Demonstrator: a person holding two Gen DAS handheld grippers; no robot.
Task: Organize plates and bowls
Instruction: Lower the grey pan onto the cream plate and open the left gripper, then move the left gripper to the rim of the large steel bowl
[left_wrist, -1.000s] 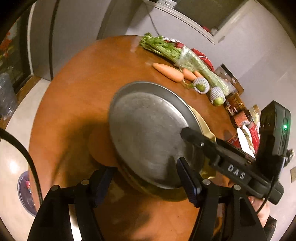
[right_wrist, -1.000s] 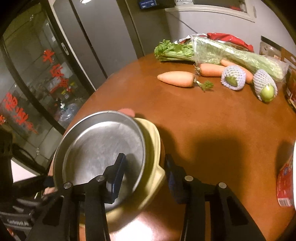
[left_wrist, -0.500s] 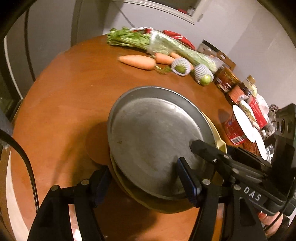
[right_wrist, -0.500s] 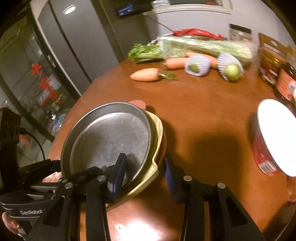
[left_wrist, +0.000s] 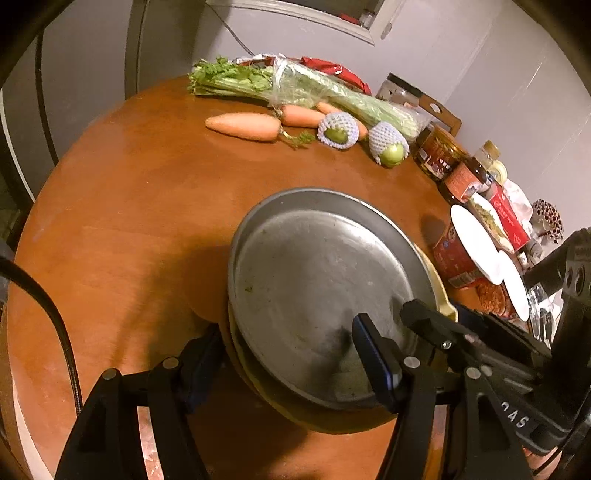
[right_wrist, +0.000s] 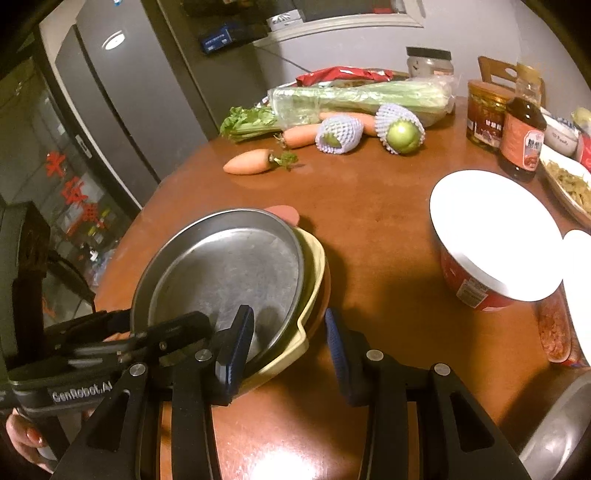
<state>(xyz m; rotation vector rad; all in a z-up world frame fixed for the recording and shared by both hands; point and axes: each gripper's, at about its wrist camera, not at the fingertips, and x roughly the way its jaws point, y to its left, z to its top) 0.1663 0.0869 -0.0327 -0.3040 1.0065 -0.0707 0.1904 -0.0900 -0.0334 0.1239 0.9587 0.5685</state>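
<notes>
A stack of plates hangs a little above the round wooden table (left_wrist: 122, 206), casting a shadow on it. A steel plate (left_wrist: 317, 295) (right_wrist: 229, 273) lies on top, a yellow dish (left_wrist: 439, 291) (right_wrist: 314, 266) under it, and an orange plate (right_wrist: 282, 212) at the bottom. My left gripper (left_wrist: 284, 336) is shut on the stack's near rim, one finger on the steel plate and one under the stack. My right gripper (right_wrist: 288, 315) is shut on the opposite rim the same way. Each gripper shows in the other's view, the right gripper (left_wrist: 424, 314) and the left gripper (right_wrist: 166, 328).
At the table's far side lie carrots (left_wrist: 242, 125), bagged celery (left_wrist: 325, 92) and two green fruits in foam nets (left_wrist: 338, 129). Jars and a sauce bottle (right_wrist: 522, 136) stand at the right, beside a red cup with a white lid (right_wrist: 491, 236). A steel rim (right_wrist: 557, 443) shows at lower right.
Both grippers have carried the stack sideways across the table toward the jars and the red cup, which have come into view. Both grips are unchanged.
</notes>
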